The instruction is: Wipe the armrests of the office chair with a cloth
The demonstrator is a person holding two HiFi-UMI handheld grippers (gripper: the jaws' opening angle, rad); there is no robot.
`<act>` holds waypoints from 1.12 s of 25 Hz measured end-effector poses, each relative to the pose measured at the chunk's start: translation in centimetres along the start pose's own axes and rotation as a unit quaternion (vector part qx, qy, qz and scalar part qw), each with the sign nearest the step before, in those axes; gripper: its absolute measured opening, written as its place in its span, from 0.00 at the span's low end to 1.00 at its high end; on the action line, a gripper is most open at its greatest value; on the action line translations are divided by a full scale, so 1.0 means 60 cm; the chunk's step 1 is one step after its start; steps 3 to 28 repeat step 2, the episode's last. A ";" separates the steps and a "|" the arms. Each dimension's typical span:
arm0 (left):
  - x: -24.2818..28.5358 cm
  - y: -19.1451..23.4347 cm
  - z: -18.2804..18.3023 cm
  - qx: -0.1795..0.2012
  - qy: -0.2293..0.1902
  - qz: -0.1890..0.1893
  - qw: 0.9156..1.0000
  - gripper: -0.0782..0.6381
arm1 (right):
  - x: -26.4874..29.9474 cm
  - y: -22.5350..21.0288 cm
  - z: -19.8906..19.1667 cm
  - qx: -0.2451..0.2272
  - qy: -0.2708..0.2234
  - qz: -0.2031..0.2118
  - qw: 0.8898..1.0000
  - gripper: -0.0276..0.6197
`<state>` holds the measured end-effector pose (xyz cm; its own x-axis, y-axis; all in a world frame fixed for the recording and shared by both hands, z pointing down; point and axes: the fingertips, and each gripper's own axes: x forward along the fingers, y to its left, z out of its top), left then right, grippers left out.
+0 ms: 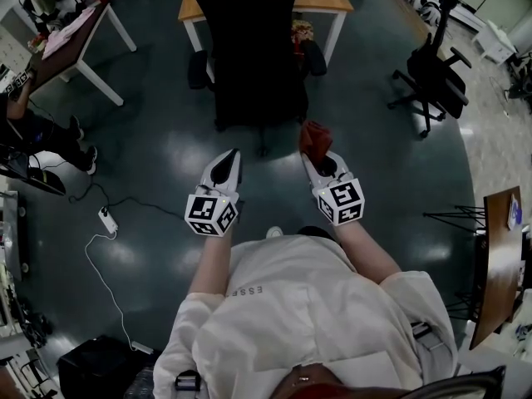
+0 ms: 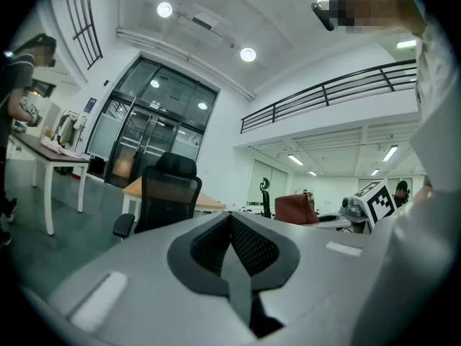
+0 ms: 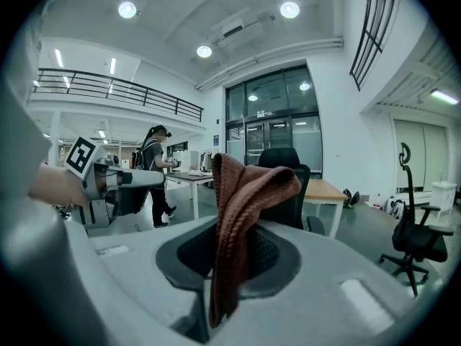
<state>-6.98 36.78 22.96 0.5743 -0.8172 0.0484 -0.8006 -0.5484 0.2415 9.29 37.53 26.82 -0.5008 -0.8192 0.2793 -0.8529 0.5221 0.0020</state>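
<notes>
Clamped in the right tool (image 3: 229, 258), the brown cloth (image 3: 241, 193) is well short of the office chair (image 1: 249, 52); the left tool (image 2: 232, 245) is clenched on nothing. Both armrests (image 1: 198, 68) look as yet unwiped.

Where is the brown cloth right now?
The cloth is pinched in the right gripper, right of centre in the head view, close to the black office chair that stands ahead.
</notes>
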 end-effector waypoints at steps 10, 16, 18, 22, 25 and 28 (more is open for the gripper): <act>0.001 0.002 0.004 0.001 -0.003 -0.001 1.000 0.13 | 0.005 0.001 0.001 -0.005 0.001 0.001 1.000 0.12; 0.001 0.002 0.004 0.001 -0.003 -0.001 1.000 0.13 | 0.005 0.001 0.001 -0.005 0.001 0.001 1.000 0.12; 0.001 0.002 0.004 0.001 -0.003 -0.001 1.000 0.13 | 0.005 0.001 0.001 -0.005 0.001 0.001 1.000 0.12; 0.001 0.002 0.004 0.001 -0.003 -0.001 1.000 0.13 | 0.005 0.001 0.001 -0.005 0.001 0.001 1.000 0.12; 0.001 0.002 0.004 0.001 -0.003 -0.001 1.000 0.13 | 0.005 0.001 0.001 -0.005 0.001 0.001 1.000 0.12; 0.001 0.002 0.004 0.001 -0.003 -0.001 1.000 0.13 | 0.005 0.001 0.001 -0.005 0.001 0.001 1.000 0.12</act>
